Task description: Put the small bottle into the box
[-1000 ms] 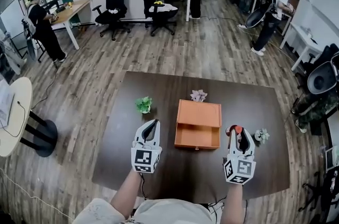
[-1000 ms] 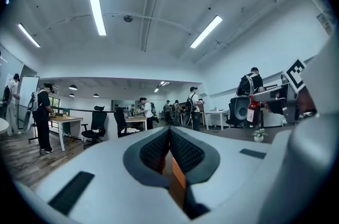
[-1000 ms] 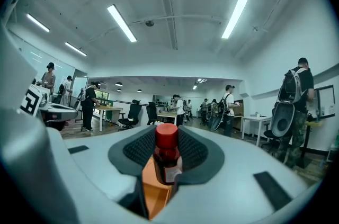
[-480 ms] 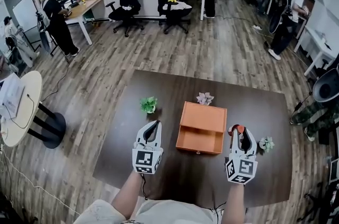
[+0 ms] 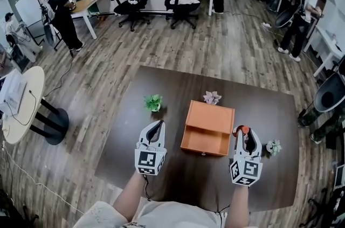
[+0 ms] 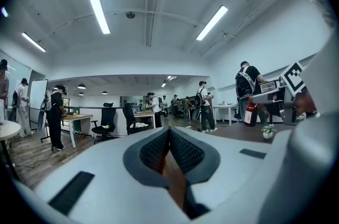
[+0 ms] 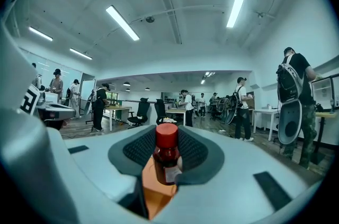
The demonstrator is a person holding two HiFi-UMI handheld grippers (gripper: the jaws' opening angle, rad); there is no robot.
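Head view: your left tongs (image 5: 157,125) hang over bare dark worktop (image 5: 124,130), apart from the left edge of the orange box (image 5: 210,115), with free room left and near. Your right tongs (image 5: 245,135) sit just right of the box, between it and a small potted plant (image 5: 273,146), holding the small bottle (image 5: 243,129). The box's near part is open-topped. Plank floor (image 5: 108,70) all round.

Left gripper view: jaws pressed together, nothing between, ribbed dark pads.

Right gripper view: jaws partly apart, clamped on the upright small bottle. It has a red cap, dark glass and a white label.
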